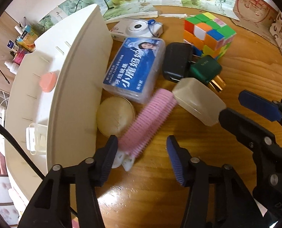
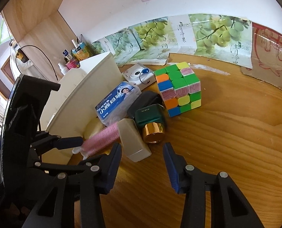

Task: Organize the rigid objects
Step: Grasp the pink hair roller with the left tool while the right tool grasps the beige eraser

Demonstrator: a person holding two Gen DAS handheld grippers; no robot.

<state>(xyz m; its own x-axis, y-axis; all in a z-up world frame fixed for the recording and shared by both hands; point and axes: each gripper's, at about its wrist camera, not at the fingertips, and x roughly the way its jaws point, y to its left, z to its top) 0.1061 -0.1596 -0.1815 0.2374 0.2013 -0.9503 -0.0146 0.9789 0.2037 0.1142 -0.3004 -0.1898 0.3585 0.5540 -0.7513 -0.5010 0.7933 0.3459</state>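
left tongs [image 1: 141, 155] straddle clip end | pink ribbed hair roller [image 1: 150, 117]; white clip

- Pink hair roller [image 1: 150, 117]: ribbed, lying slantwise on the desk [image 1: 236, 47], its white clip end toward the camera.
- Frosted translucent case [image 1: 198, 98]: lying tilted, just beside the roller's far end.
- Blue-labelled clear box [image 1: 135, 68]: flat, against the white organizer [image 1: 80, 76].
- Puzzle cube [image 1: 209, 34]: scrambled, upright, behind the black plug [image 1: 177, 62] and green bottle [image 2: 150, 115].
- White camera [image 1: 137, 27]: farthest back.
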